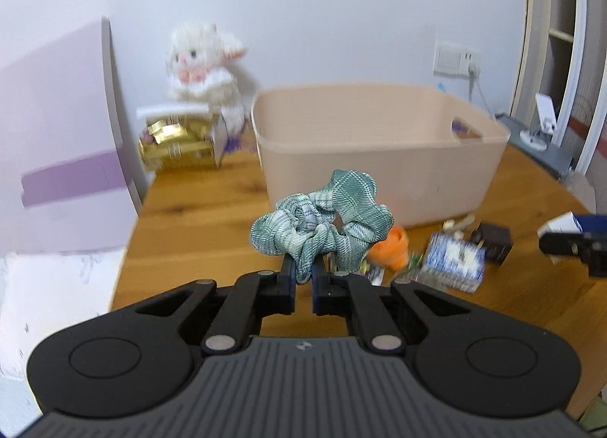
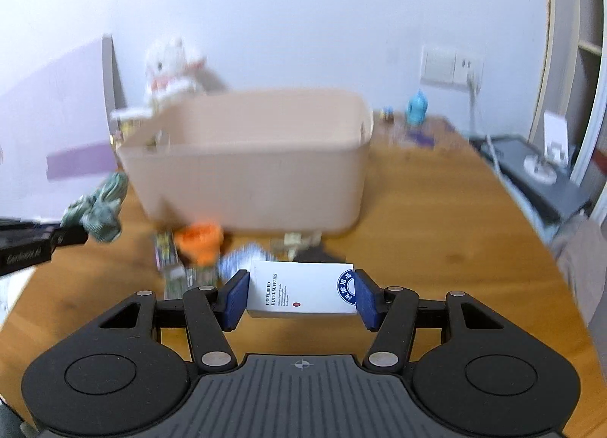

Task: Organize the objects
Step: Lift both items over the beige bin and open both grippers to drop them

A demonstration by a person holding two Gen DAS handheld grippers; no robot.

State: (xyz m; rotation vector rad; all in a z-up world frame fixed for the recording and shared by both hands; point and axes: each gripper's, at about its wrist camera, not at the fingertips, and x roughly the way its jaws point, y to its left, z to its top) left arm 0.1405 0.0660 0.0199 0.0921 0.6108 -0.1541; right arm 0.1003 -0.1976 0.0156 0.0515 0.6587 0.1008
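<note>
My left gripper (image 1: 303,271) is shut on a green plaid scrunchie (image 1: 322,218), held above the wooden table in front of the beige bin (image 1: 379,157). My right gripper (image 2: 301,293) is shut on a white hotel-supplies box (image 2: 303,292) with a blue round logo, low over the table before the bin (image 2: 246,180). The right gripper with its box also shows at the right edge of the left wrist view (image 1: 569,240). The scrunchie (image 2: 102,206) and the left gripper show at the left of the right wrist view. The bin's inside bottom is hidden.
Small items lie in front of the bin: an orange object (image 1: 392,248), a blue patterned packet (image 1: 455,259), a dark box (image 1: 493,242). A plush rabbit (image 1: 201,66) and gold box (image 1: 178,142) stand back left. A blue figurine (image 2: 417,107) stands back right.
</note>
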